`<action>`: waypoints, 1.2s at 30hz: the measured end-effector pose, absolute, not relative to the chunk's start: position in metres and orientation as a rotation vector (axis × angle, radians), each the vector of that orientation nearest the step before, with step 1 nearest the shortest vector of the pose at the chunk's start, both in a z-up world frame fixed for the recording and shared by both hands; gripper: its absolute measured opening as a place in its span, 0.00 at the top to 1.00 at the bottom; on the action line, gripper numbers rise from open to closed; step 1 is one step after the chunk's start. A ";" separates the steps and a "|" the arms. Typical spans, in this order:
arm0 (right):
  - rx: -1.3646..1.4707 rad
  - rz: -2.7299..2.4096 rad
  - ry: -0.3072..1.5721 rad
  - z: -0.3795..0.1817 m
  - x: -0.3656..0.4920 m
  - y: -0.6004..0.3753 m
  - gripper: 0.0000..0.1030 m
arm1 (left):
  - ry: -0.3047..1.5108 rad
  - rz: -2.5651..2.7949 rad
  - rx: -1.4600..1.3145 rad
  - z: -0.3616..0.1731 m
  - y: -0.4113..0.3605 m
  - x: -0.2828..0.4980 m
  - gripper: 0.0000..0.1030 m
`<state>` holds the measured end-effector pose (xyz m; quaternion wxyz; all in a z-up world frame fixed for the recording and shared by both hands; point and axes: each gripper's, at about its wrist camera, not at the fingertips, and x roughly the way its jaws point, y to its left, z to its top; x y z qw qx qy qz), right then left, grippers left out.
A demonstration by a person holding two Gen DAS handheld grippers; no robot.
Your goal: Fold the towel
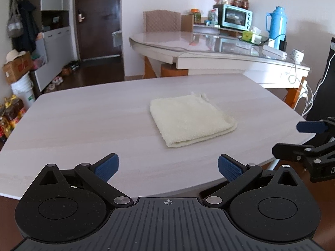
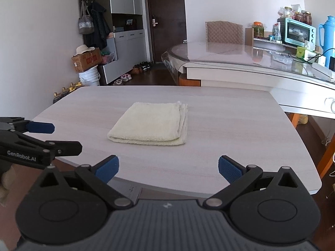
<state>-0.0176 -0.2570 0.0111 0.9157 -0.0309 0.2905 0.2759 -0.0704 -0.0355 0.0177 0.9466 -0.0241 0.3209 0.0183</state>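
A cream towel (image 1: 191,120) lies folded into a small thick rectangle in the middle of the pale wood-grain table (image 1: 83,121). The right wrist view shows the same towel (image 2: 151,124) with its layered edges along its right side. My left gripper (image 1: 168,168) hangs open over the table's near edge, well short of the towel, nothing between its blue pads. My right gripper (image 2: 168,168) is open too, also back from the towel and holding nothing. Each gripper shows at the edge of the other's view: the right gripper (image 1: 293,140) and the left gripper (image 2: 62,137).
Behind the work table stands a glass-topped table (image 1: 209,44) with a teal toaster oven (image 1: 236,17), a blue thermos (image 1: 276,26), jars and cables. A dark door (image 2: 165,18), cabinets, a box on a bucket (image 2: 89,71) and shoes line the far left.
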 end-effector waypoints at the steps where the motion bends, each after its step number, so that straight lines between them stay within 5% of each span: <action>1: -0.066 0.569 0.598 0.011 -0.018 -0.256 0.01 | 0.652 0.031 -0.059 0.017 -0.036 -0.070 0.00; 36: -0.089 0.533 0.605 0.017 -0.009 -0.260 0.01 | 0.666 0.047 -0.021 0.016 -0.056 -0.064 0.00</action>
